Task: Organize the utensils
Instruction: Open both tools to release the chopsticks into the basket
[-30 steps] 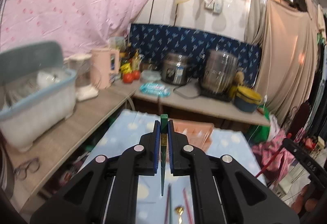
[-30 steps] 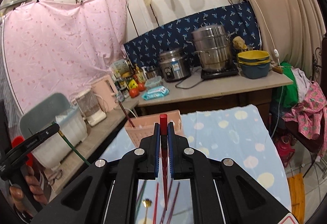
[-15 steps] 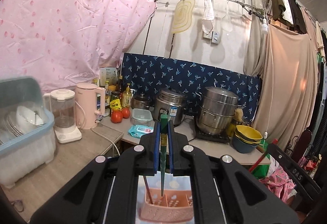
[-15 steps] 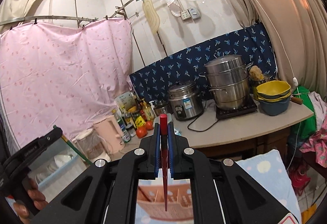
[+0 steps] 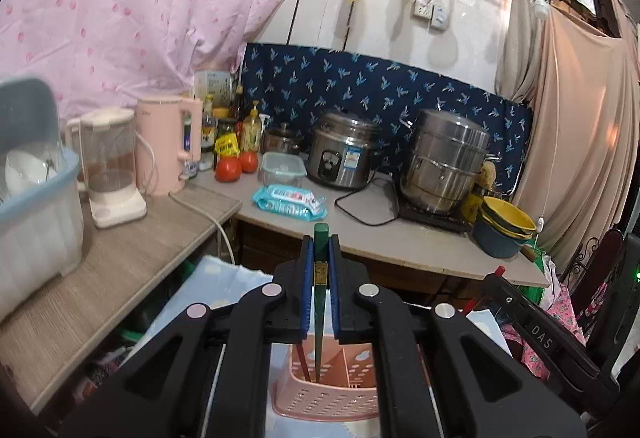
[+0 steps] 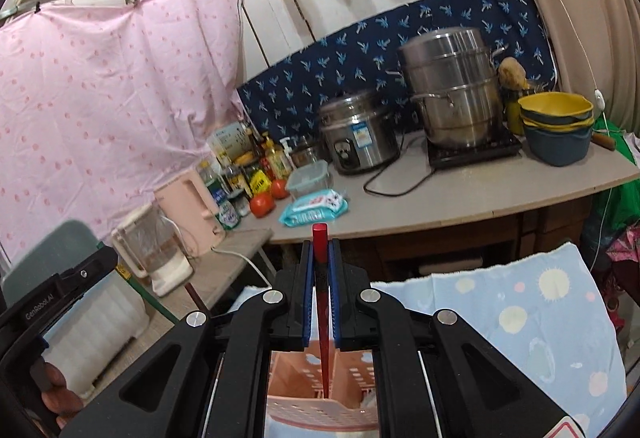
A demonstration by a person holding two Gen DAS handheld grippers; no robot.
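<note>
My left gripper (image 5: pixel 321 250) is shut on a green chopstick (image 5: pixel 319 302) that hangs tip down over the pink perforated utensil basket (image 5: pixel 320 400). One reddish chopstick (image 5: pixel 303 361) stands inside that basket. In the right wrist view my right gripper (image 6: pixel 321 254) is shut on a red chopstick (image 6: pixel 323 322), its tip pointing into the same pink basket (image 6: pixel 320 410). The left gripper's body (image 6: pixel 48 314) and the hand holding it show at the left edge there. The right gripper's body (image 5: pixel 532 322) shows at the right of the left wrist view.
The basket sits on a light blue spotted cloth (image 6: pixel 540 318). Behind runs a counter (image 5: pixel 380 234) with a rice cooker (image 5: pixel 344 158), steamer pot (image 5: pixel 444 162), stacked bowls (image 5: pixel 504 230), wipes pack (image 5: pixel 290 202), tomatoes, bottles. To the left are a pink kettle (image 5: pixel 168 146), blender (image 5: pixel 112 170) and dish bin (image 5: pixel 36 206).
Both grippers have moved forward toward the counter, each still holding its chopstick. The basket has slid from ahead of the fingers to beneath them, and the loose utensils on the cloth are out of view.
</note>
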